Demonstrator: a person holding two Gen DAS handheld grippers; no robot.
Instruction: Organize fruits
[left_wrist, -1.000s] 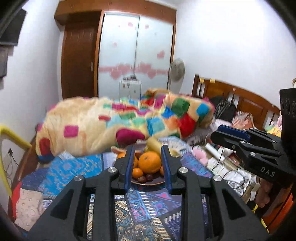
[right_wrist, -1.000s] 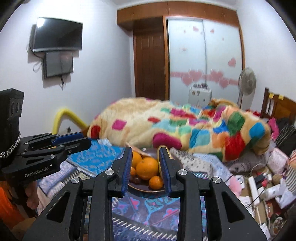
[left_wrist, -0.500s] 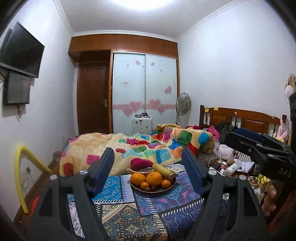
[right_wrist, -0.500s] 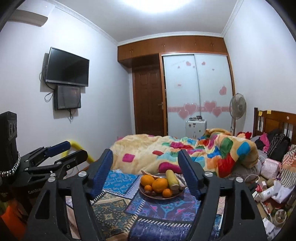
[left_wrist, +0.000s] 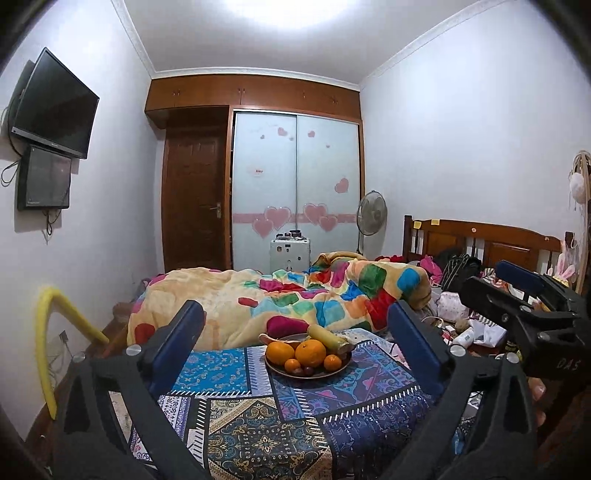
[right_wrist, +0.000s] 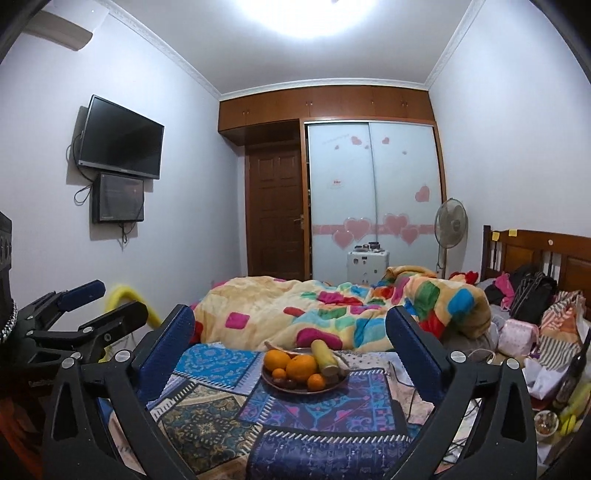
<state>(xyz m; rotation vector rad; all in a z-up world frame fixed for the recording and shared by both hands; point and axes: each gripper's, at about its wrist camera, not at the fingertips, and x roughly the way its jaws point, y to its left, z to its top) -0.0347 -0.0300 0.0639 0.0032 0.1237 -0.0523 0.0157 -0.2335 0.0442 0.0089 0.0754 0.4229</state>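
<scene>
A brown plate (left_wrist: 334, 370) (right_wrist: 332, 386) of fruit sits on a patterned blue cloth on the bed. It holds two large oranges (left_wrist: 311, 352) (right_wrist: 301, 367), small tangerines (left_wrist: 332, 362) (right_wrist: 316, 382), a banana (left_wrist: 327, 338) (right_wrist: 324, 356) and small dark fruits. My left gripper (left_wrist: 295, 345) is open and empty, held back from the plate. My right gripper (right_wrist: 291, 347) is open and empty, also back from the plate. Each gripper shows in the other's view, the right one (left_wrist: 517, 306) and the left one (right_wrist: 92, 314).
A multicoloured quilt (left_wrist: 280, 299) is heaped behind the plate. Bags, clothes and bottles (right_wrist: 535, 332) clutter the bed's right side by the wooden headboard (left_wrist: 480, 240). A yellow foam tube (left_wrist: 48, 332) stands at the left wall. A wardrobe (left_wrist: 295, 184) and fan (left_wrist: 371, 214) stand at the back.
Both grippers have pulled back and up from the plate, and both have opened wide from nearly shut. The fruit has not moved.
</scene>
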